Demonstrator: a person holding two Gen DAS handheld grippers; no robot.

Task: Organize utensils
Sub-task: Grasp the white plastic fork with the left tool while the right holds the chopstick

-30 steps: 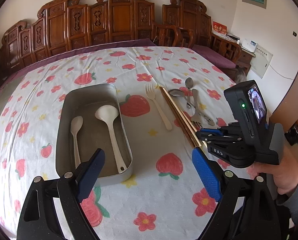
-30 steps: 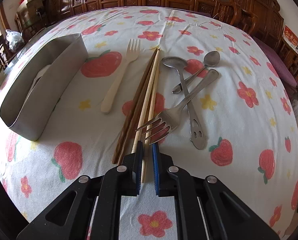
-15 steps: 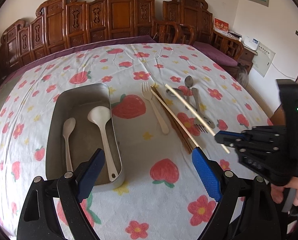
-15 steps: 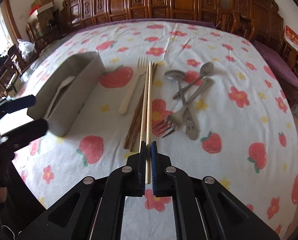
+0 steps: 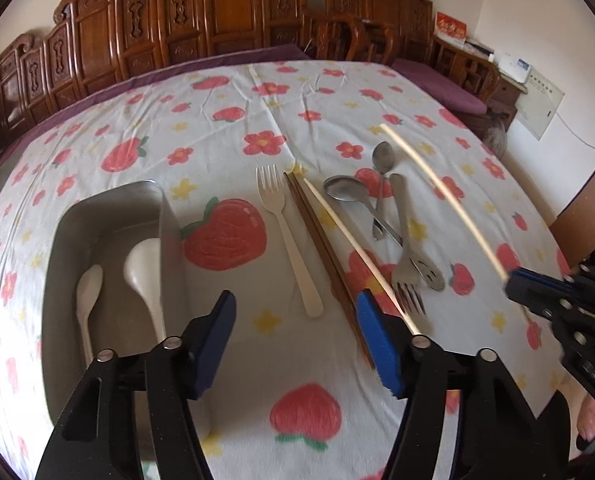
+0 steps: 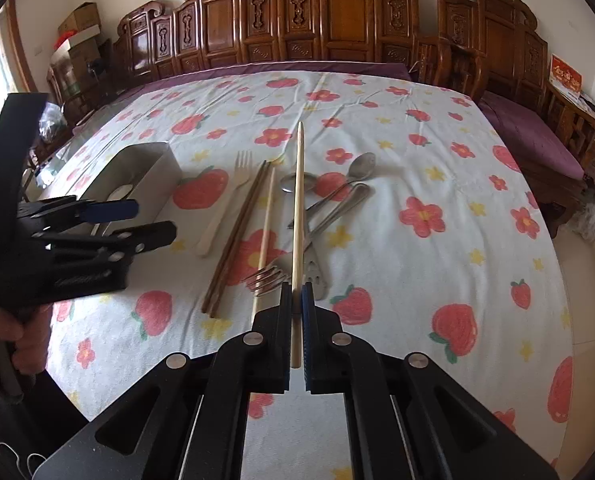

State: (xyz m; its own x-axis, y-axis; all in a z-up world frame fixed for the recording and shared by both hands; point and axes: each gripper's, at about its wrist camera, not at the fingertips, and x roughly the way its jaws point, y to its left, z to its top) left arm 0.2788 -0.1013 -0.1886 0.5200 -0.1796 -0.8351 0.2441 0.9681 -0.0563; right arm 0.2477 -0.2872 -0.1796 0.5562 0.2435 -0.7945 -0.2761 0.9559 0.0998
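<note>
My right gripper (image 6: 296,300) is shut on a light wooden chopstick (image 6: 297,216) and holds it above the table; the chopstick also shows in the left wrist view (image 5: 441,196). On the strawberry tablecloth lie a second light chopstick (image 5: 353,248), two dark chopsticks (image 5: 317,232), a cream plastic fork (image 5: 289,236), a metal fork (image 5: 405,256) and two metal spoons (image 5: 349,196). A metal tray (image 5: 169,240) at left holds two white spoons (image 5: 145,276). My left gripper (image 5: 297,332) is open and empty above the table, just right of the tray.
Carved wooden chairs (image 5: 217,28) ring the far side of the round table. The table's edge drops off at right near a purple cushion (image 6: 537,136). The left gripper shows at the left of the right wrist view (image 6: 109,220).
My right gripper has lifted one light chopstick off the pile and raised it; its partner stays on the cloth. My left gripper has moved forward towards the utensils.
</note>
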